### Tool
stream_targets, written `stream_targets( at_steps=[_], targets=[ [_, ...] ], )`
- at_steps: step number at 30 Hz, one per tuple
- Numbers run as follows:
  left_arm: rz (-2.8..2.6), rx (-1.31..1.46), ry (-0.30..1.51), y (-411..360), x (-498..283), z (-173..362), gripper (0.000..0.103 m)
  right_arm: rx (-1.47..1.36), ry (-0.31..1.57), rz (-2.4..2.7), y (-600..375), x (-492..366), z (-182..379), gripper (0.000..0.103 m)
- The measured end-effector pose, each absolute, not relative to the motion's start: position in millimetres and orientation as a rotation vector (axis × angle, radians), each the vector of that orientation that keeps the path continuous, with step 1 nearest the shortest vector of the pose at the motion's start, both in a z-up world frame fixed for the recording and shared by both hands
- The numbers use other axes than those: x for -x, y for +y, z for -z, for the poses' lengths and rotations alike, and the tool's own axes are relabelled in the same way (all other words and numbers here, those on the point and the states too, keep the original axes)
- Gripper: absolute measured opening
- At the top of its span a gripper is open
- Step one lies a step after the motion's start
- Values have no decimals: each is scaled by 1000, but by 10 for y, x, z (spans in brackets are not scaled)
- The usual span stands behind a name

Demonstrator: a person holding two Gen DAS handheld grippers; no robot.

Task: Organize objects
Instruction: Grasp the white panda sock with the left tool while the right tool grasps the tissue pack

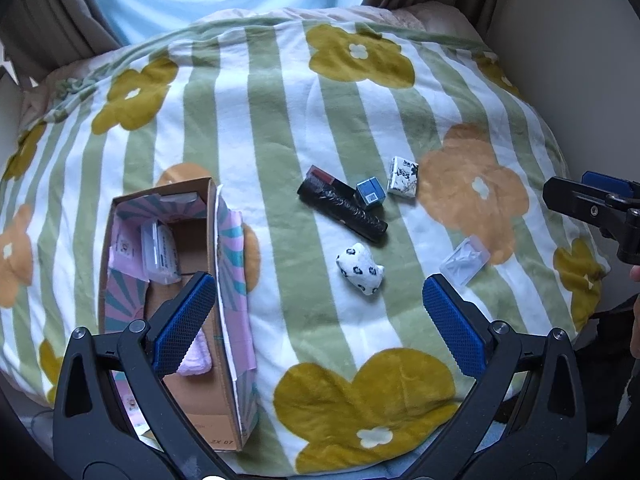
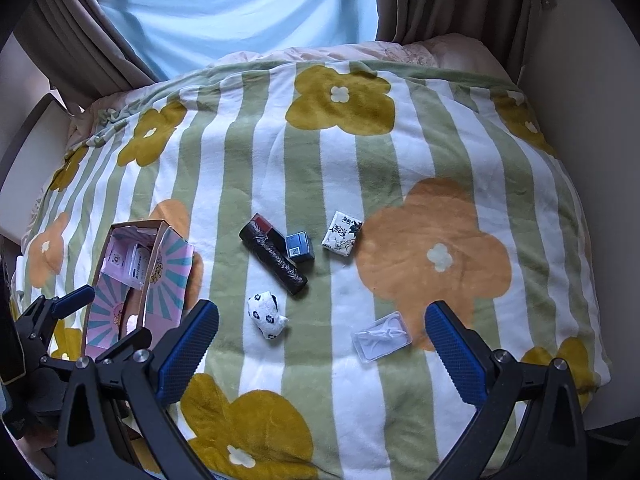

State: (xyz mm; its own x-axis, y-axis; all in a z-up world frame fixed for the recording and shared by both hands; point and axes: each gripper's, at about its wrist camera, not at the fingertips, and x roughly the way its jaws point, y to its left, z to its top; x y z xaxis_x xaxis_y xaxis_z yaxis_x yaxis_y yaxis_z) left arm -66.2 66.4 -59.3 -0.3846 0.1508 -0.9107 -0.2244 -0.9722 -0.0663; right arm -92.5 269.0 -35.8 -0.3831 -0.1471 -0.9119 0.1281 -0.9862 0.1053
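Both your grippers, left and right, hover with jaws released and empty, since the loose items—sock, roll, packet—lie mid-frame, awaiting the box lower left.

Soft window daylight, sharp centre, fisheye-warped edges.

An open cardboard box with pink sunburst lining lies at left on the bed. Well right of it: a black wrapped roll touching a small blue box, a white printed packet, a spotted white cloth bundle, a clear plastic case.
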Motion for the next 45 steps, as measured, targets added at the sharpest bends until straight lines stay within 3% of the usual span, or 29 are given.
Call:
stream_targets(
  at_steps=[8,20,26,31,36,40,42,45],
  targets=[
    [-2364,1671,125,907,786,1025,103,-1714,-64,2447,2866,1311,757,103],
    [-2281,1765,87,1200,1027,2053,102,-1844,-171,2368,2849,2033,1842,102],
    [-2263,1836,3,1241,1155,2475,99,-1910,-240,2316,2747,2328,2338,94],
    [-2226,1898,-82,1245,1242,2734,81,-1961,-283,2298,2690,2498,2609,83],
    [-2211,1945,-124,1249,1256,2882,73,-2034,-290,2279,2650,2587,2821,67],
    [-2185,1963,-153,1261,1267,2938,50,-2049,-263,2308,2651,2585,2867,50],
    [-2174,1965,-163,1273,1270,2944,44,-2053,-255,2318,2657,2577,2869,44],
    [-2165,1963,-159,1296,1266,2953,39,-2054,-252,2321,2656,2569,2863,44]
  ],
)
